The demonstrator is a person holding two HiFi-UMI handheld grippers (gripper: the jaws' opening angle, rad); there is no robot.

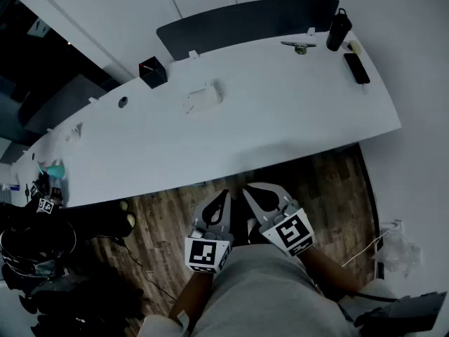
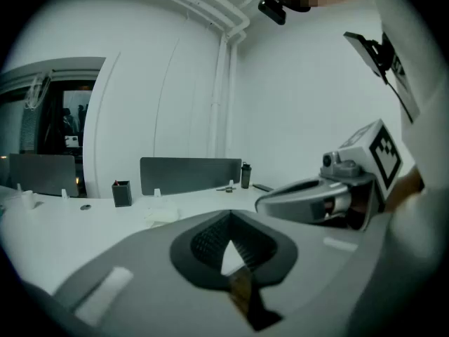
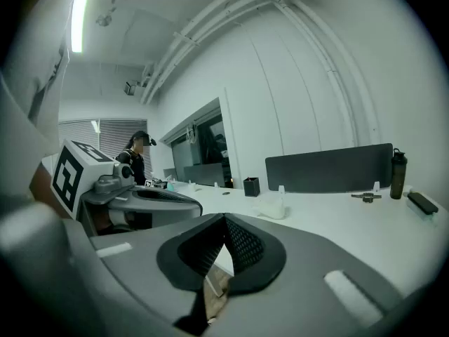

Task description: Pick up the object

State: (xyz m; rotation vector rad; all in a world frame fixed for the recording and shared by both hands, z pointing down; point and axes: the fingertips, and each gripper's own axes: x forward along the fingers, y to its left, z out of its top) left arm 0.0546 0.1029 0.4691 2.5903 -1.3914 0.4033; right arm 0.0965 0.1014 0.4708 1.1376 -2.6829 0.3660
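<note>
A small white object [image 1: 202, 97] lies in the middle of the long white table [image 1: 280, 125]; it shows as a pale lump [image 2: 163, 216] in the left gripper view and again [image 3: 272, 206] in the right gripper view. Both grippers are held close to the person's body, over the wooden floor, short of the table's near edge and far from the object. My left gripper [image 1: 224, 195] [image 2: 228, 220] is shut with nothing in it. Beside it, my right gripper [image 1: 247, 191] [image 3: 224, 220] is shut and empty as well.
On the table stand a black cube holder [image 1: 153, 71], a black bottle [image 1: 338, 29], a small metal item [image 1: 300, 46] and a flat black device [image 1: 356, 67]. A dark divider panel [image 1: 245, 21] lines the far edge. Clutter and cables lie at the left [image 1: 42, 244].
</note>
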